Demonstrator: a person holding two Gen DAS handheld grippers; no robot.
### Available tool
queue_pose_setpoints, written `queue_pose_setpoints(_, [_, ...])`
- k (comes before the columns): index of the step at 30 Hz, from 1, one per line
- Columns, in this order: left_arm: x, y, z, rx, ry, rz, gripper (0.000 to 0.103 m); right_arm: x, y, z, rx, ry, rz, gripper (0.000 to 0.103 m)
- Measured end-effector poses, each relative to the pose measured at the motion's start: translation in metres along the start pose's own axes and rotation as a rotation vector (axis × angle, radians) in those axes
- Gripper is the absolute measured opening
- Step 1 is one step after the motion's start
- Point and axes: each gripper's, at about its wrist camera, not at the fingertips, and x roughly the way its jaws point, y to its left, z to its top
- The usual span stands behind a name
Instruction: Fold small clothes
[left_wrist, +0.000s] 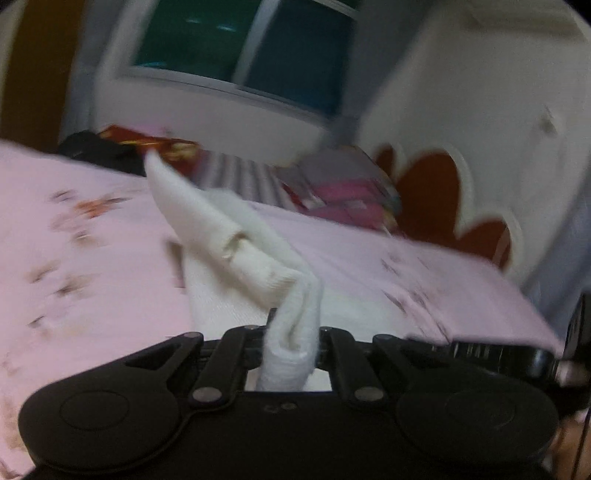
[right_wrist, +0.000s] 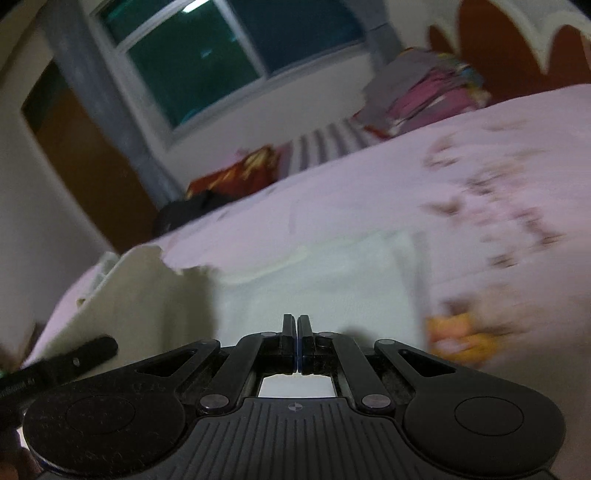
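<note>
A small white garment (left_wrist: 229, 236) lies on the pink flowered bed sheet (left_wrist: 74, 240). My left gripper (left_wrist: 291, 332) is shut on a bunched edge of it and lifts that part, so a raised fold runs up and away to the left. In the right wrist view the same white garment (right_wrist: 332, 273) lies flat ahead, with its lifted part (right_wrist: 140, 295) at the left. My right gripper (right_wrist: 297, 325) is shut with its fingers pressed together, empty, low over the near edge of the garment. Both views are motion-blurred.
A stack of folded pink and grey clothes (left_wrist: 351, 192) sits at the far side of the bed by the red and white headboard (left_wrist: 443, 192). A red patterned item (right_wrist: 240, 173) and a dark object (right_wrist: 184, 214) lie near the window wall. An orange print (right_wrist: 461, 339) marks the sheet.
</note>
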Motion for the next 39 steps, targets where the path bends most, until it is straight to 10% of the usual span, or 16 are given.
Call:
queue_pose_setpoints(4, [0.027, -0.057, -0.013, 0.099, 0.102, -0.035, 0.008, -0.033, -0.046, 0.019, 0.073, -0.023, 0.018, 0.0])
queue_pose_setpoints(7, [0.052, -0.085, -0.035, 0.072, 0.228, -0.153, 0.064, -0.049, -0.074, 0.027, 0.094, -0.002, 0.063, 0.001])
queue_pose_setpoints(8, [0.055, -0.09, -0.041, 0.067, 0.262, -0.165, 0.064, -0.052, -0.078, 0.028, 0.102, 0.007, 0.058, 0.017])
queue_pose_setpoints(9, [0.052, -0.09, -0.043, 0.051, 0.26, -0.177, 0.061, -0.055, -0.084, 0.029, 0.117, 0.01, 0.06, 0.059])
queue_pose_setpoints(10, [0.047, -0.087, -0.042, 0.027, 0.25, -0.189, 0.056, -0.06, -0.088, 0.03, 0.127, -0.006, 0.065, 0.071])
queue_pose_setpoints(15, [0.017, -0.022, -0.016, -0.07, 0.099, -0.054, 0.054, -0.063, -0.084, 0.027, 0.139, 0.003, 0.185, 0.058])
queue_pose_setpoints(21, [0.04, 0.038, -0.006, -0.124, 0.141, 0.056, 0.045, -0.014, -0.049, 0.016, 0.117, 0.126, 0.229, 0.049])
queue_pose_setpoints(39, [0.083, 0.079, -0.011, -0.178, 0.241, -0.082, 0.042, 0.05, -0.032, 0.012, 0.117, 0.237, 0.139, 0.046])
